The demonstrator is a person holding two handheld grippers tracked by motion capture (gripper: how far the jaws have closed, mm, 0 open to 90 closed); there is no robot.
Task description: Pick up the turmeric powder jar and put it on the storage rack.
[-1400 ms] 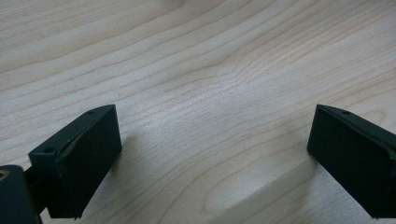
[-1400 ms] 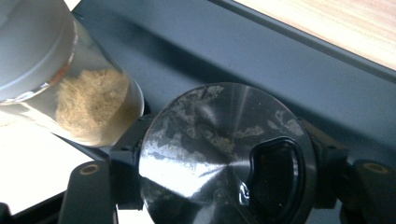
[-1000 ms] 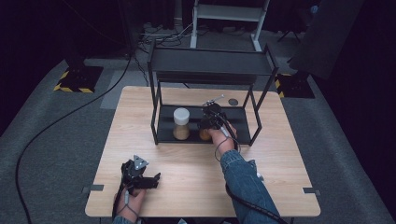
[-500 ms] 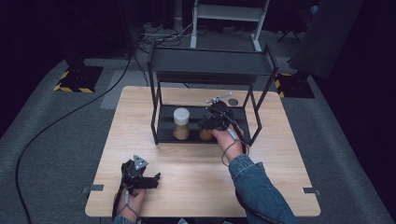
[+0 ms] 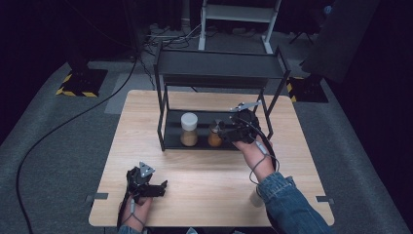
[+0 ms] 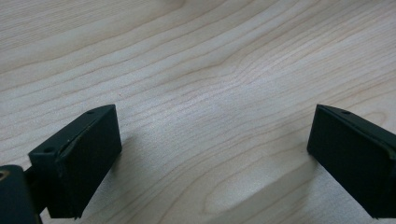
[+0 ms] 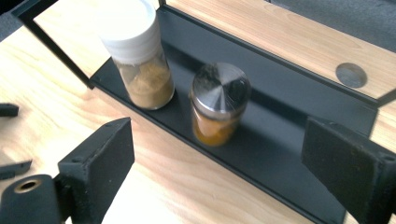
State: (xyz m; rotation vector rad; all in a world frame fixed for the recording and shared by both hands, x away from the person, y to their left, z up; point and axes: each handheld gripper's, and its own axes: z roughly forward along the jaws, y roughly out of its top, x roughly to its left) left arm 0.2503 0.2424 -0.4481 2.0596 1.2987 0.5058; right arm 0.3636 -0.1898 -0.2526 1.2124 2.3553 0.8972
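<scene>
A fixed high camera looks forward and down on the pale wooden table (image 5: 204, 185) (whole top visible). Gripper cameras sit close – the right shares the black metal shelf rack (image 7: 280, 154), the left the tabletop.

No text, label, brand or number can be read anywhere. The white-lidded jar (image 7: 138, 60) and the metal-lidded jar (image 7: 218, 103) on the black rack (image 7: 285, 154) carry no legible label, and the counter (image 5: 204, 190) bears no markings.

White-lidded jar (image 7: 138, 51) top running off right gripper view's upper edge; right gripper (image 5: 225, 130) covering steel-lidded jar (image 5: 215, 138) partly.
</scene>
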